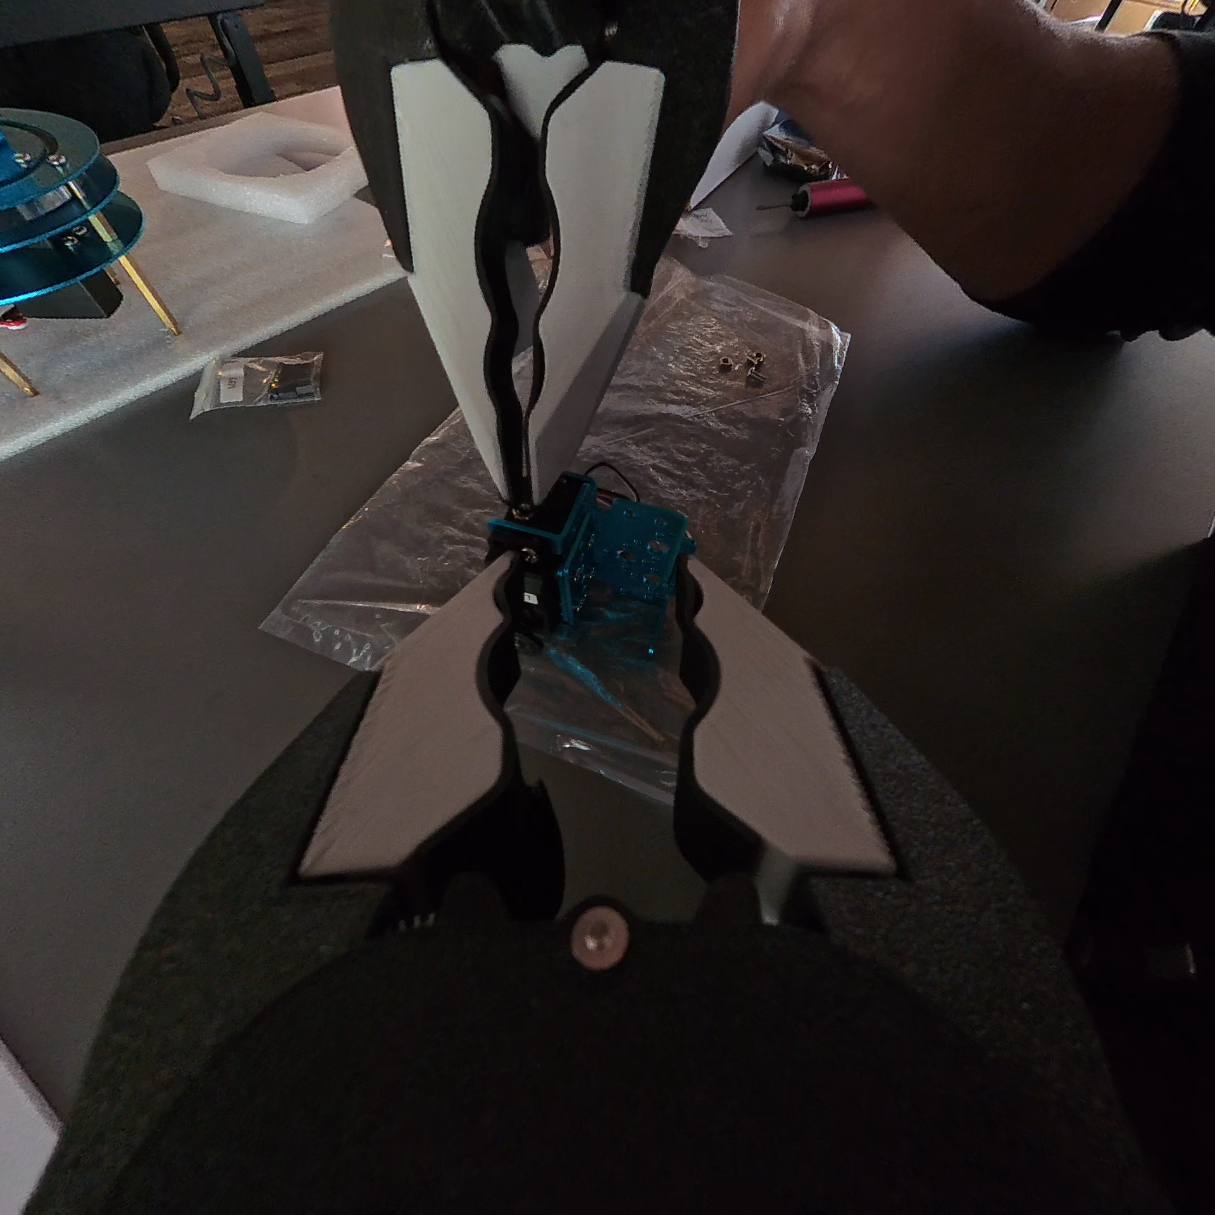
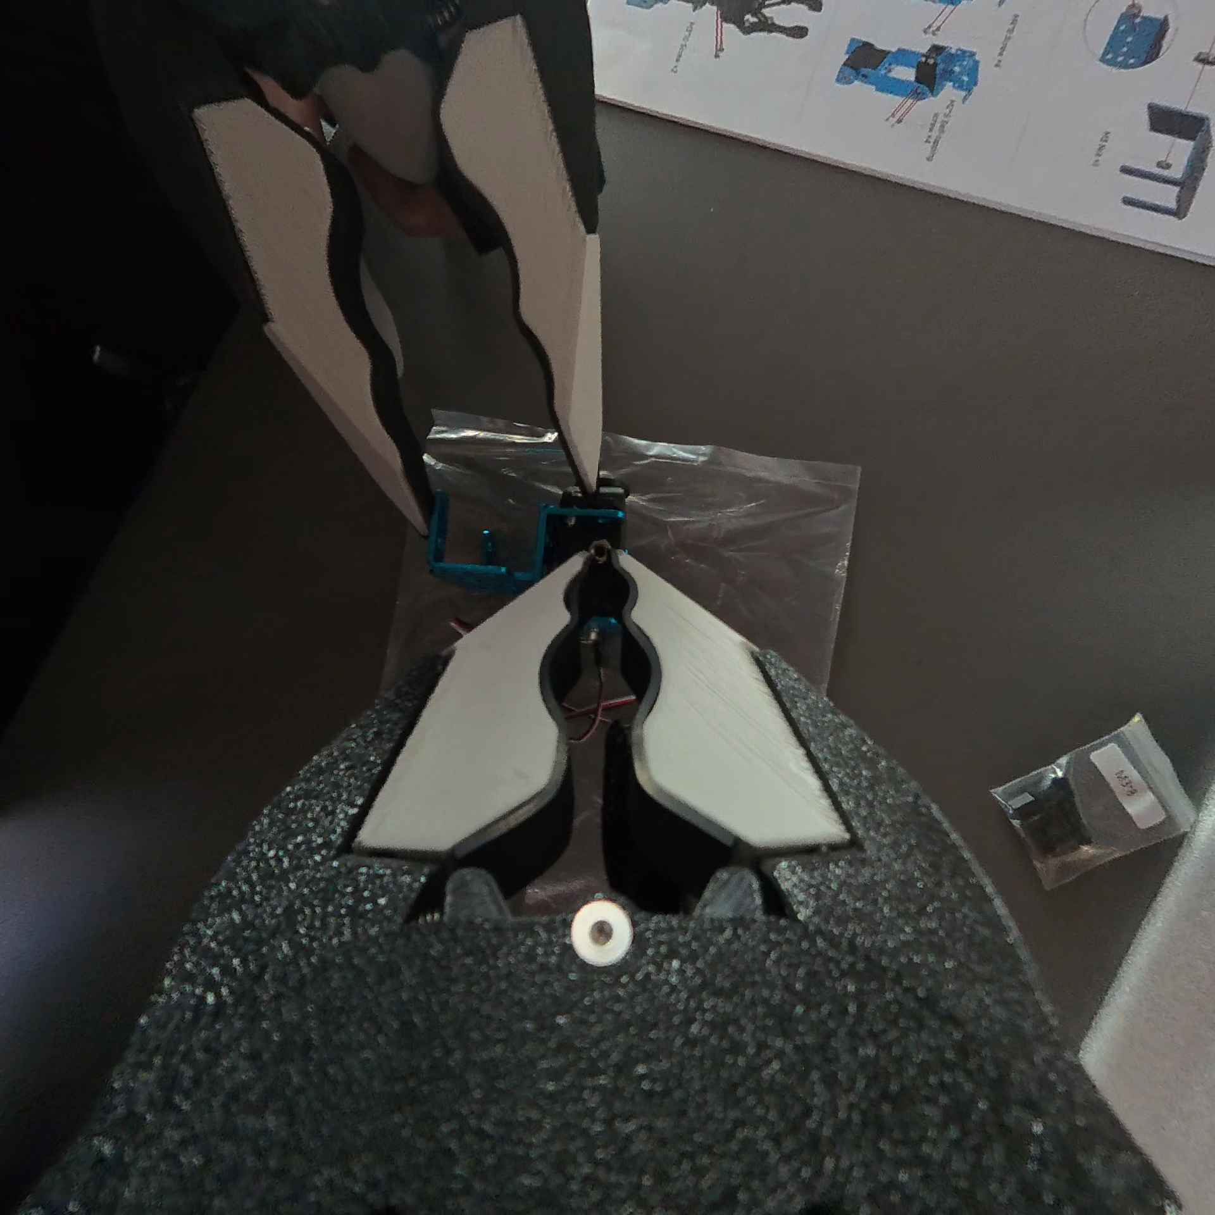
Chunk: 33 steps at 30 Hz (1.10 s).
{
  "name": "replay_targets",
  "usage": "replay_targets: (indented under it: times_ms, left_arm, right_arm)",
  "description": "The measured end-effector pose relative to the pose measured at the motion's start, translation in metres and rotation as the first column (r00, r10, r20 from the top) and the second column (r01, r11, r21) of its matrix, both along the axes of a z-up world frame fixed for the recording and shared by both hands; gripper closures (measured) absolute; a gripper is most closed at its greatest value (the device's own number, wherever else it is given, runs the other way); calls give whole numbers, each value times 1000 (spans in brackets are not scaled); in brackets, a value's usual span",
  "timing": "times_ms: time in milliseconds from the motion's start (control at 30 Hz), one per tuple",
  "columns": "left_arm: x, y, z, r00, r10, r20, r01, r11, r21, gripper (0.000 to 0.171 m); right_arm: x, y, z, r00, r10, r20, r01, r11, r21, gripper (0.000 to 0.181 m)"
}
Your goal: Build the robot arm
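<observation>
Right now the left gripper [image 1: 597, 569] is at medium width. Its two white fingers clamp a blue metal bracket assembly [image 1: 631, 552] from either side, one tip on the black servo [image 1: 532, 592] end and the other on the blue plate edge. The assembly sits on a clear plastic bag [image 1: 710, 407] on the dark table [image 1: 197, 559].

The right gripper [image 2: 600, 555] comes in from the far side, nearly closed, pinching a tiny brass fastener [image 2: 600, 546] at its tips. The tips sit right at the top flange of the bracket beside the servo. I can't tell whether the fastener is in a hole yet.

State of the build as it lies:
- The servo is already seated in the bracket.
- Its red and black wires [image 2: 592, 716] trail loose on the bag.
- A few small brass bits [image 1: 743, 365] lie loose on the bag, well apart from the bracket.

Around it:
- A small zip bag of parts [image 2: 1091, 809] sits off to the side.
- A printed instruction sheet [image 2: 920, 98] is at the far table edge.
- There is a white foam insert [image 1: 263, 167] and a blue disc stack on gold legs [image 1: 59, 217].
- A red cylindrical tool [image 1: 835, 197] lies behind the person's forearm [image 1: 953, 151].
</observation>
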State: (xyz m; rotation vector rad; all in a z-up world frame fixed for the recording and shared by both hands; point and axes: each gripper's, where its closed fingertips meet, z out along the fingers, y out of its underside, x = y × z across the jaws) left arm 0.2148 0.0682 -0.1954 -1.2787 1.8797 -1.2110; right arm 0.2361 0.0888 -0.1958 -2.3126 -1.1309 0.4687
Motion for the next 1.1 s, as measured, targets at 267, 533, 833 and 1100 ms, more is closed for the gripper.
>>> replay_targets:
  times_ms: [267,533,833,1100]
  left_arm:
    - [0,0,0,1000,1,0,-1,1000,-1,126]
    - [0,1,0,1000,0,-1,0,1000,3,126]
    - [0,0,0,1000,-7,0,7,1000,-3,126]
    - [0,0,1,1000,-16,-3,16,1000,0,126]
  right_arm:
    - [-2,-1,8,997,1,-73,0,1000,13,181]
    - [-9,4,-1,998,48,-41,-48,999,6,174]
    - [-8,4,-1,998,41,-51,-41,999,-3,176]
    - [-2,3,0,998,12,-69,-12,1000,-7,176]
